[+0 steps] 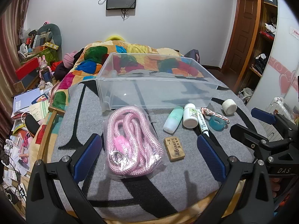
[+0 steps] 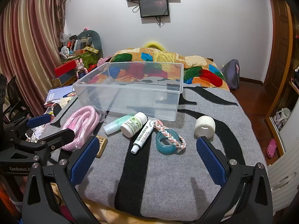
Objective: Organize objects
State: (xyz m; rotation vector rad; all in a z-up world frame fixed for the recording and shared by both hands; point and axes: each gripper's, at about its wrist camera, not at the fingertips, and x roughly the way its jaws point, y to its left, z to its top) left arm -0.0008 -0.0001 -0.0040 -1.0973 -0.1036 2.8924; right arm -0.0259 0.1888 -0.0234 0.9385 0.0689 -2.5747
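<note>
Both tongs stand wide and carry nothing: the left gripper point(image 1: 149, 156) hangs over the bagged rope point(image 1: 130, 141), its blue pads on either side of the coil without touching it, and the right gripper point(image 2: 147, 160) hangs over the cluster of small items nearer the blanket's right edge. The items lie loose on the grey blanket point(image 2: 168, 183) along the near wall of the bin point(image 2: 129, 95), which sits toward the blanket's far edge and appears empty; judged from this, sorting has not begun and the bin is the likely destination. The rope is pink, braided, coiled in a clear crinkled bag with a metal ring showing, at the left end of the row; the bag looks slippery, so a grip across the coil would hold better than one on the film. Beside it lies a tan eraser point(image 1: 174, 148). To the right lie a pale green bottle point(image 2: 114, 125) and a white bottle point(image 2: 133, 124), touching, then a tube point(image 2: 143, 137), then a tape ring point(image 2: 166, 143) with a braided band point(image 2: 169, 135) draped across it. A white gauze roll point(image 2: 204, 126) stands apart, nearest the right edge.
</note>
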